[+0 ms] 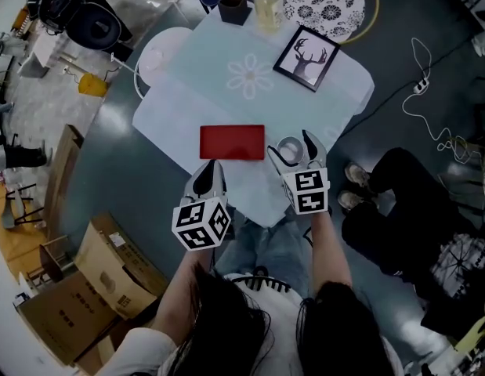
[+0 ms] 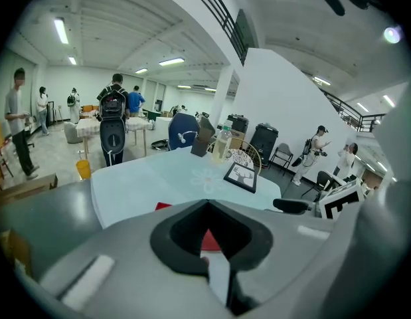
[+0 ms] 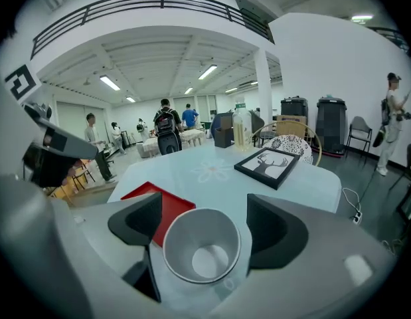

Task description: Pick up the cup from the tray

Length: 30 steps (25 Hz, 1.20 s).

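Right gripper (image 1: pixel 292 149) is held open, upright cup (image 3: pixel 202 246) bracketed between its jaws, just beside the tray (image 1: pixel 232 142). Left gripper (image 1: pixel 213 167), shut and empty, is stationed farther off.

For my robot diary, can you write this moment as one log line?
left gripper: shut, empty | right gripper: open, straddling white tapered cup | cup position: beside red rectangular tray, off it

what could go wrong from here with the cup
1. The cup stands between the right hand-held gripper jaws at rim height, and I cannot tell whether they press on it. It tapers downward, so a loose hold might let it slip, and a hard one might dent it.
2. In the head view it sits near the table edge, so a sideways nudge could tip it off.
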Tool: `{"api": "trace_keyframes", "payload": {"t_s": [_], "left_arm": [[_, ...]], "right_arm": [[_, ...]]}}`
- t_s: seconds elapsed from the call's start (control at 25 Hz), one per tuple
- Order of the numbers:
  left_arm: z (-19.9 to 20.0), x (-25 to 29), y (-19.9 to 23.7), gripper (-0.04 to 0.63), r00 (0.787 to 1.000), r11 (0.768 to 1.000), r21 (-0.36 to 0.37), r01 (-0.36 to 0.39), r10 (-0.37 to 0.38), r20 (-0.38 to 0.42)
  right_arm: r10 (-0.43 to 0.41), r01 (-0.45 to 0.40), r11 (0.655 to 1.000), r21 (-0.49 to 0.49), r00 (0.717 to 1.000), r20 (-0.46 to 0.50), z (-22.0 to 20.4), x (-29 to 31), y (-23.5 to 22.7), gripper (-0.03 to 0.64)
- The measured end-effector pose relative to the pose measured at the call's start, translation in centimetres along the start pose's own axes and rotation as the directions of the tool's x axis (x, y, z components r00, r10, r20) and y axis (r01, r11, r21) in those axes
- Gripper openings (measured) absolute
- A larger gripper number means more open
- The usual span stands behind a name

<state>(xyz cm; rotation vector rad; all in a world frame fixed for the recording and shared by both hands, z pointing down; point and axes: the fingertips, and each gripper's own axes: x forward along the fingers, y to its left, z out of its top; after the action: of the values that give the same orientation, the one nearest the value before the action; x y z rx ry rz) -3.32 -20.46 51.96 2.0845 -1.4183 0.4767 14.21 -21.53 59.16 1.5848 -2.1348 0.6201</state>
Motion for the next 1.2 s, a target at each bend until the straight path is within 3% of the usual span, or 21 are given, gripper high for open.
{"api": "trace_keyframes", "payload": {"t_s": [0.44,0.6,0.76,1.04,1.2], "left_arm": [[3.0,-0.6,-2.8,0.001,0.993,0.995,0.039,0.087,-0.09,0.079],[4.2,-1.5,-4.6,0.001,0.984,0.986,0.11,0.127,-0.139,0.11],[5.3,-2.5,-5.5,0.001,0.973,0.983,0.084,0.162,-0.173,0.152],[7.2,-4.3,-6.9,0.001,0.949,0.972,0.111,0.209,-0.228,0.215],[7.1,-5.0,-7.2,0.001,0.945,0.965,0.141,0.222,-0.248,0.211]], "right_arm": [[-0.006,0.013,0.999,-0.04,0.987,0.16,8.2,-5.1,1.1,0.418],[-0.043,0.048,0.999,-0.017,0.978,0.206,9.6,-7.6,1.6,0.345],[-0.077,0.084,0.996,-0.019,0.969,0.234,10.6,-9.9,1.9,0.308],[-0.137,0.141,0.99,0.011,0.941,0.308,12.9,-13.4,2.9,0.095],[-0.145,0.144,0.989,0.026,0.938,0.316,13.3,-14.2,3.8,0.021]]}}
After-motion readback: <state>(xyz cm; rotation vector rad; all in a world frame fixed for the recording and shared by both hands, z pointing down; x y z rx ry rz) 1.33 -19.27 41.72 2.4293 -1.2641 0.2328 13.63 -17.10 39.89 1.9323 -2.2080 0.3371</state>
